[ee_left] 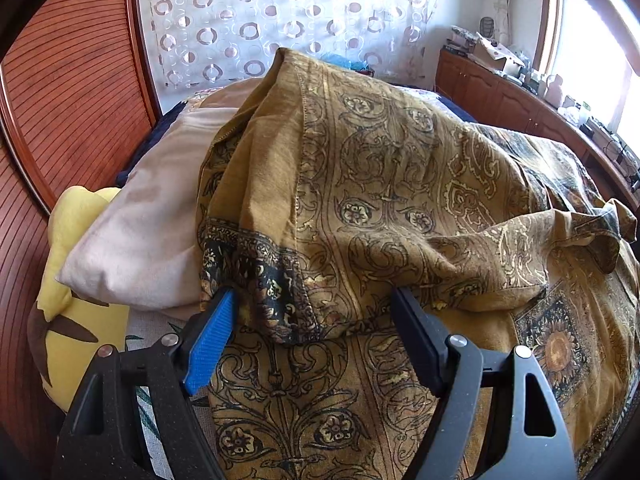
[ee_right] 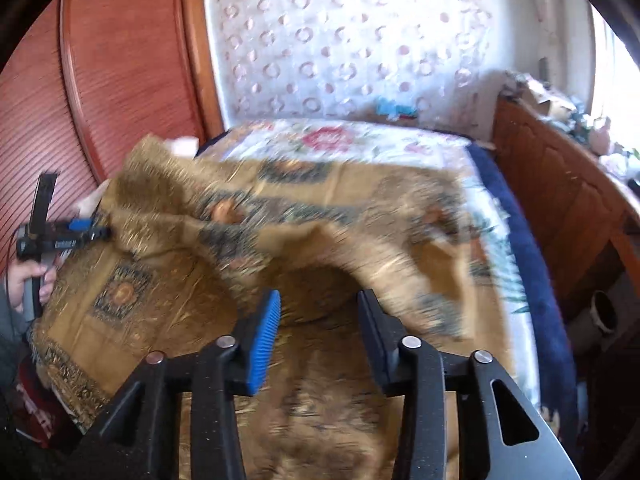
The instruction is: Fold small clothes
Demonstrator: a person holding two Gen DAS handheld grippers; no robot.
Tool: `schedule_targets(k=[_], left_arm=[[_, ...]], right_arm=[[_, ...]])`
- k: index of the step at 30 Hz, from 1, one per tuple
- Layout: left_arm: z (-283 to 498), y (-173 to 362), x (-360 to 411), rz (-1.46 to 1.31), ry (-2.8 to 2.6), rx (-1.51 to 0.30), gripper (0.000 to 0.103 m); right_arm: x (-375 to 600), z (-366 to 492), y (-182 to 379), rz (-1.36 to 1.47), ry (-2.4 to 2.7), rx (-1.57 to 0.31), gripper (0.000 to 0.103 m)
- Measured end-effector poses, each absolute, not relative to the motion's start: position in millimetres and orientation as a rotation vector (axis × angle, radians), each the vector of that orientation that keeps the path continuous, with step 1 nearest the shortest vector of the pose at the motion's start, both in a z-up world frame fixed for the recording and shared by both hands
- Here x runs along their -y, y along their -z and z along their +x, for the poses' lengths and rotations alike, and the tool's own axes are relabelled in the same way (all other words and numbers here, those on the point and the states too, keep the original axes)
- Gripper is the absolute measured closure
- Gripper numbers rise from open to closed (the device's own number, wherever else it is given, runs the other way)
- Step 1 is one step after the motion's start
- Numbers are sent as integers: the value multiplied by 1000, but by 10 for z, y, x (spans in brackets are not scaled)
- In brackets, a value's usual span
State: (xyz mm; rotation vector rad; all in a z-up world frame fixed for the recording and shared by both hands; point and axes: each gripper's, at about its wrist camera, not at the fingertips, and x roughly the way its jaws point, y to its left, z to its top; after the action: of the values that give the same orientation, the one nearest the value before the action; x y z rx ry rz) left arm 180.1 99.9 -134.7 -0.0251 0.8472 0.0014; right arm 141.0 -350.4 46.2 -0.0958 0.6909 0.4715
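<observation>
The left gripper point(ee_left: 312, 312) stands with its jaws wide apart, a folded bulge of the ochre patterned garment point(ee_left: 380, 184) lying between them; whether the pads press it I cannot tell. The garment is spread over the bed point(ee_right: 516, 248), partly draped on a beige pillow point(ee_left: 140, 224). The right gripper point(ee_right: 318, 312) has its jaws parted over the blurred cloth, nothing pinched
</observation>
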Motion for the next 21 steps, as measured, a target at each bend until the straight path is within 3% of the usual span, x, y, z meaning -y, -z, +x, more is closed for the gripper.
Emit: schedule_targets(k=[4,21], left_arm=[[1797,1345,-975,-21,-5,-849,24],[1786,1339,-978,-20,-15,-846,24]], right_arm=[[3747,1444,-509,-66,-400,-678,52],[3737,2032,-43,-75,-296,-847,52]])
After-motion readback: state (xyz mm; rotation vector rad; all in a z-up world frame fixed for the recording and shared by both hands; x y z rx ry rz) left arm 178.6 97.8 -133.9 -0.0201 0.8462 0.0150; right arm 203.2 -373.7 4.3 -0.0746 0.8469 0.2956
